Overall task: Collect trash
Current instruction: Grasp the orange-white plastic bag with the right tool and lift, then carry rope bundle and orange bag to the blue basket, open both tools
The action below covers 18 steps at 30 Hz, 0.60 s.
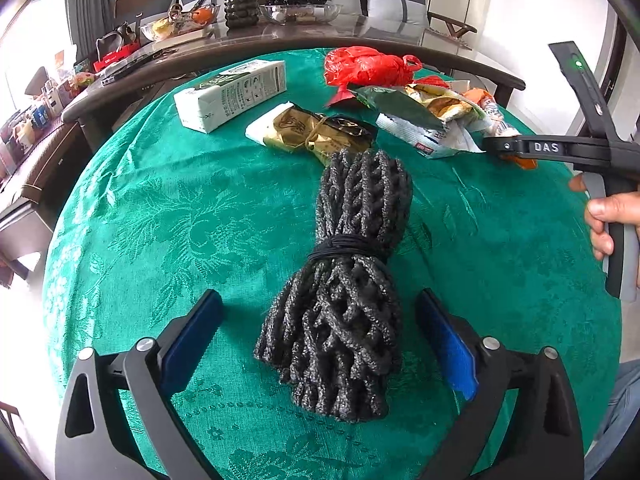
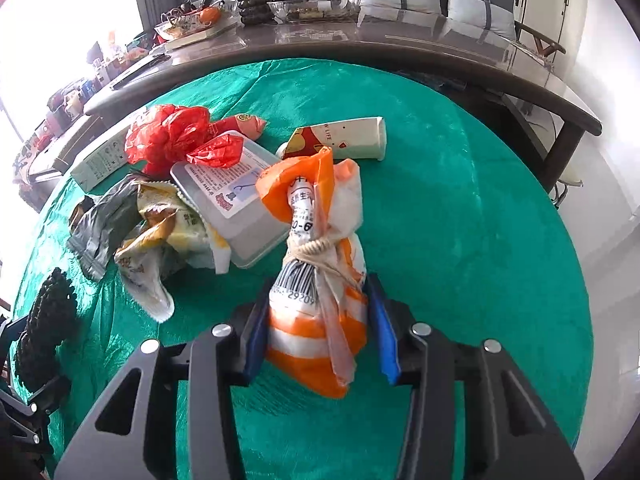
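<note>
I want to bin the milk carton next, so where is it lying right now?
In the left wrist view the milk carton lies on its side at the far left of the green tablecloth, left of the gold wrapper and near the dark table's edge.

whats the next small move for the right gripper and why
Probably lift. The right gripper has its blue pads against both sides of the tied orange-and-white bag, which lies on the green tablecloth; raising it slightly would test the grip before carrying it off.

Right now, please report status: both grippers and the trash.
Left gripper open around black foam net bundle. Right gripper shut on orange-white tied bag. Other trash beside, nothing blocking.
</note>
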Each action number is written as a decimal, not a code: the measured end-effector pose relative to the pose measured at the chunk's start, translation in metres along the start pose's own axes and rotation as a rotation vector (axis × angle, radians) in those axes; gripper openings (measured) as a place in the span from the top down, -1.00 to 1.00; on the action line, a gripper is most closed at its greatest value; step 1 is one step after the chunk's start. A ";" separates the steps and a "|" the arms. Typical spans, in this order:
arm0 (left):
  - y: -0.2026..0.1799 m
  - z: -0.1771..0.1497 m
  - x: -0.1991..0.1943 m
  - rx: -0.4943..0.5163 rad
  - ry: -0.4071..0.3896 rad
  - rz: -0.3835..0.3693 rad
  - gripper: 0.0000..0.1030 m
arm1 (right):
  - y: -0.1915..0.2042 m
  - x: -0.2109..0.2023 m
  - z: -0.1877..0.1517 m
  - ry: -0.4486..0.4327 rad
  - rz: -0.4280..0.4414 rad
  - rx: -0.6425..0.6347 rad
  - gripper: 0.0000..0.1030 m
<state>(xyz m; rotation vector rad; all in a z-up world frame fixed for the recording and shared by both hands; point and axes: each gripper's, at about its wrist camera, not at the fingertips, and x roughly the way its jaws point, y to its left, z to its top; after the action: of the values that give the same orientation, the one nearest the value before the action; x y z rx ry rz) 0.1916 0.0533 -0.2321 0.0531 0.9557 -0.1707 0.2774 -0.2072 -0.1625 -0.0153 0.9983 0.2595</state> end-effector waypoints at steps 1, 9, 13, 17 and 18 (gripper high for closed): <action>0.000 0.001 0.000 0.003 0.002 0.001 -0.90 | 0.001 -0.008 -0.007 0.000 0.018 0.000 0.16; -0.005 0.001 0.002 0.017 0.009 0.025 -0.90 | 0.043 -0.055 -0.079 0.031 0.089 -0.041 0.14; -0.005 0.001 0.002 0.017 0.009 0.026 -0.90 | 0.053 -0.044 -0.095 -0.014 -0.014 -0.089 -0.48; -0.005 0.000 0.002 0.017 0.009 0.026 -0.90 | 0.051 -0.041 -0.095 -0.039 -0.003 -0.078 -0.56; -0.005 0.000 0.002 0.018 0.009 0.027 -0.90 | 0.051 -0.040 -0.095 -0.038 -0.001 -0.081 -0.59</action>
<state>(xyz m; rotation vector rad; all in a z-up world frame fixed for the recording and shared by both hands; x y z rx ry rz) 0.1923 0.0477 -0.2336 0.0837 0.9624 -0.1539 0.1664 -0.1782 -0.1758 -0.0840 0.9499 0.2978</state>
